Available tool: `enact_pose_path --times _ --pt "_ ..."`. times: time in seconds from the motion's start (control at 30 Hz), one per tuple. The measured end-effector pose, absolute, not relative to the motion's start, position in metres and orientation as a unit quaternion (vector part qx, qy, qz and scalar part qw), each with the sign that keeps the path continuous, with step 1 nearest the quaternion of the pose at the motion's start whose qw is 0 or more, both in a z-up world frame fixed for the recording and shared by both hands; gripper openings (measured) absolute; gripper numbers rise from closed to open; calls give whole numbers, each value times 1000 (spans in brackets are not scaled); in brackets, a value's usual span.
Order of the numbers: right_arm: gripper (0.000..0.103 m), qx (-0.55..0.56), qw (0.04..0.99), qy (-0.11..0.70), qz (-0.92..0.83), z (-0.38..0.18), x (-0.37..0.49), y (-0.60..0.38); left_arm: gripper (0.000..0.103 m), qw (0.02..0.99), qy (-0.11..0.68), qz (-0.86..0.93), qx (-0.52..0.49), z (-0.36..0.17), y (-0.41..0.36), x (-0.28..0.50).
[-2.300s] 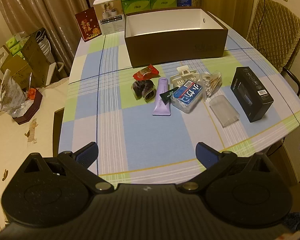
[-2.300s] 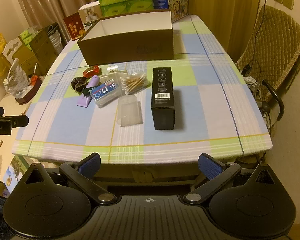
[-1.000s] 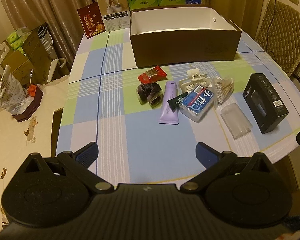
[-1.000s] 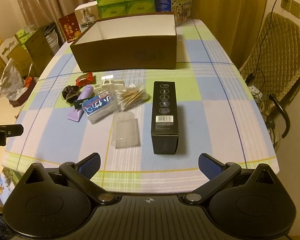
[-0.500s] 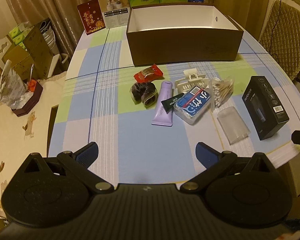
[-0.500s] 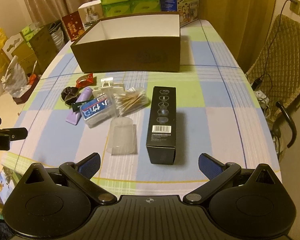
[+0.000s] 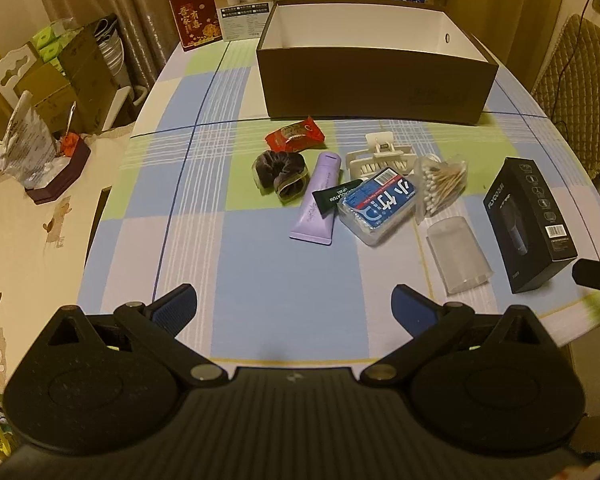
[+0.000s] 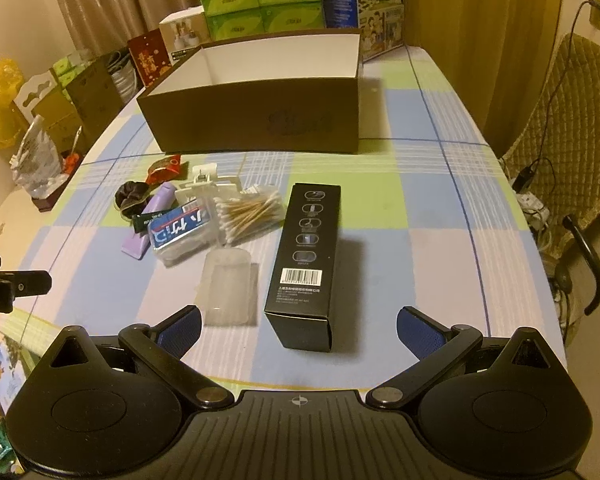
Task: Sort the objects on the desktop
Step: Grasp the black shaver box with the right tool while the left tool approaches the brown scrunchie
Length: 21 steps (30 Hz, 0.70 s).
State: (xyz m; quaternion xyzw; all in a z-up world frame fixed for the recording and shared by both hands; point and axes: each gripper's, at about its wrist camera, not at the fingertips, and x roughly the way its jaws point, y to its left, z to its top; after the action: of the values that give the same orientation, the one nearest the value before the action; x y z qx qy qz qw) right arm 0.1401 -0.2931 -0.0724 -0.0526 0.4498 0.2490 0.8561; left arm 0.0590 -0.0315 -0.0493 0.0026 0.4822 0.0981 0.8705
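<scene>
A brown box (image 7: 374,96) (image 8: 256,120) with a white inside stands open at the back of the checked table (image 7: 260,280). In front of it lie a red packet (image 7: 295,137), a dark scrunchie (image 7: 279,172), a purple tube (image 7: 318,200), a white clip (image 7: 380,158), a blue pack (image 7: 376,204) (image 8: 180,228), cotton swabs (image 7: 442,186) (image 8: 252,212), a clear case (image 7: 458,256) (image 8: 228,286) and a black carton (image 7: 530,220) (image 8: 306,264). My left gripper (image 7: 294,310) is open over the near table edge. My right gripper (image 8: 298,328) is open, with the carton's near end between its fingers' line.
Green tissue packs (image 8: 260,4), a white carton (image 7: 242,2) and a red card (image 7: 194,14) stand behind the box. A padded chair (image 8: 560,128) is at the right. Bags and cartons (image 7: 40,92) crowd the floor at the left.
Both grippers have moved forward toward the table, so the objects look larger and closer. The right gripper now hangs just before the black carton. Nothing on the table has moved.
</scene>
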Motion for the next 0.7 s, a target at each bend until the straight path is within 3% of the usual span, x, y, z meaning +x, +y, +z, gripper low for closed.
enact_pose_path --times 0.1,0.23,0.5,0.7 --pt "101 -56 858 444 251 -77 144 -289 102 872 477 108 2 -52 -33 59" --pt "83 -52 859 446 247 -82 151 -284 102 873 473 117 0 -55 -29 59" --pt "67 -35 860 454 231 -91 170 -278 101 879 464 114 11 -62 -12 75" --pt "65 -24 863 459 209 -98 185 -270 98 884 458 93 30 -69 3 103"
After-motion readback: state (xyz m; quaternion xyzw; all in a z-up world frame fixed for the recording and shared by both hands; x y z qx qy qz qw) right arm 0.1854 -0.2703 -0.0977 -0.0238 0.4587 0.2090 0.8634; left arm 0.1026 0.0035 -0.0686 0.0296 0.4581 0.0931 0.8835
